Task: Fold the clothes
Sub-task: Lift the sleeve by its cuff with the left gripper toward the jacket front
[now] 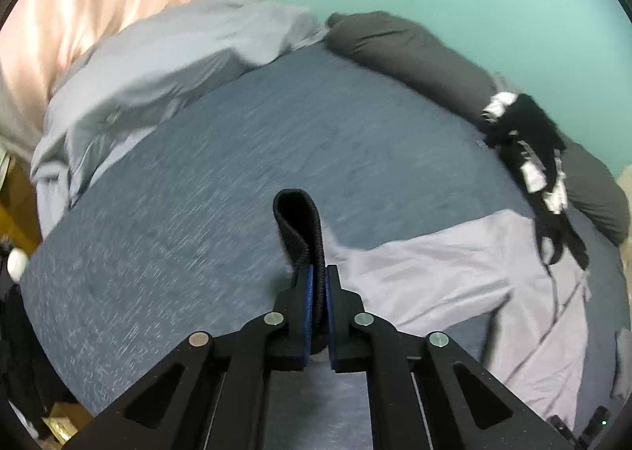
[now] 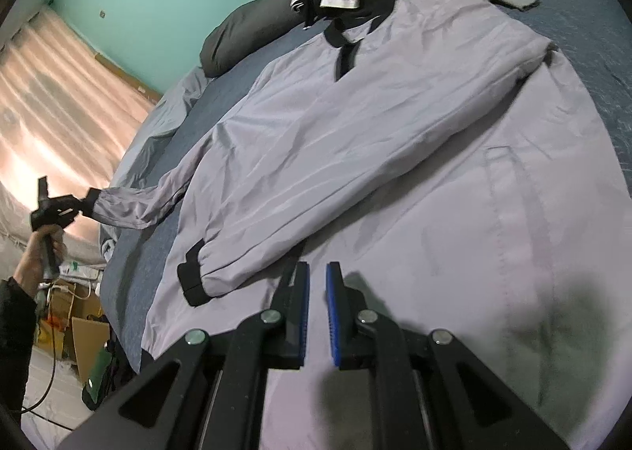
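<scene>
The left tongs (image 1: pixel 319 272) are clamped tight on the black cuff (image 1: pixel 299 226) of the jacket's (image 2: pixel 355 126) outstretched sleeve (image 2: pixel 130 209), held off the bed (image 1: pixel 276 142). The right tongs (image 2: pixel 317 272) hover nearly shut over the hem, holding nothing. The sleeve should probably be carried across the chest, kept taut, then laid flat beside the other folded sleeve. The jacket lies front-up on the bed, its long axis running from hem, nearest, to collar (image 2: pixel 343 43), far.
</scene>
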Demonstrator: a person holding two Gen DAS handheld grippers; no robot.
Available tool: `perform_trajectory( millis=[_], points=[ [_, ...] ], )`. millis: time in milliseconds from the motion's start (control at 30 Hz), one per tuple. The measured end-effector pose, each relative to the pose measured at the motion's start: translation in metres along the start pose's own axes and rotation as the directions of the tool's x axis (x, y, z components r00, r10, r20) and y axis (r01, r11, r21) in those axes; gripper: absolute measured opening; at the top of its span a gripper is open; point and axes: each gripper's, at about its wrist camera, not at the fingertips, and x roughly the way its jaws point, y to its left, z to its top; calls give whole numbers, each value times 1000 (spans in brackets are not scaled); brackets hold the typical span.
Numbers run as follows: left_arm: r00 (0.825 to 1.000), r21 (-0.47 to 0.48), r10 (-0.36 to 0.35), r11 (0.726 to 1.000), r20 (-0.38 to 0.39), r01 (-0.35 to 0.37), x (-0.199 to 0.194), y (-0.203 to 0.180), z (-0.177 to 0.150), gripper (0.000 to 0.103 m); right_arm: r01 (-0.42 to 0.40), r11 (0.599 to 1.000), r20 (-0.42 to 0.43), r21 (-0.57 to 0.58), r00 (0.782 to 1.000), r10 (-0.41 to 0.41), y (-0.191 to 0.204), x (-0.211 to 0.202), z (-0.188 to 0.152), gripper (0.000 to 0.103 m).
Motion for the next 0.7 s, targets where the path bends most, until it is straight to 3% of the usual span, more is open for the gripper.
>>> perform_trajectory(
  millis=[333, 700],
  points=[
    [993, 157, -111, 982, 48, 103, -38, -146, 26, 5, -11, 1000, 43, 20, 999, 10, -23, -21, 12, 10],
    [976, 387, -218, 901, 14, 196, -55, -344, -2, 5, -45, 995, 74, 91, 997, 39, -58, -44, 18, 9]
  ],
)
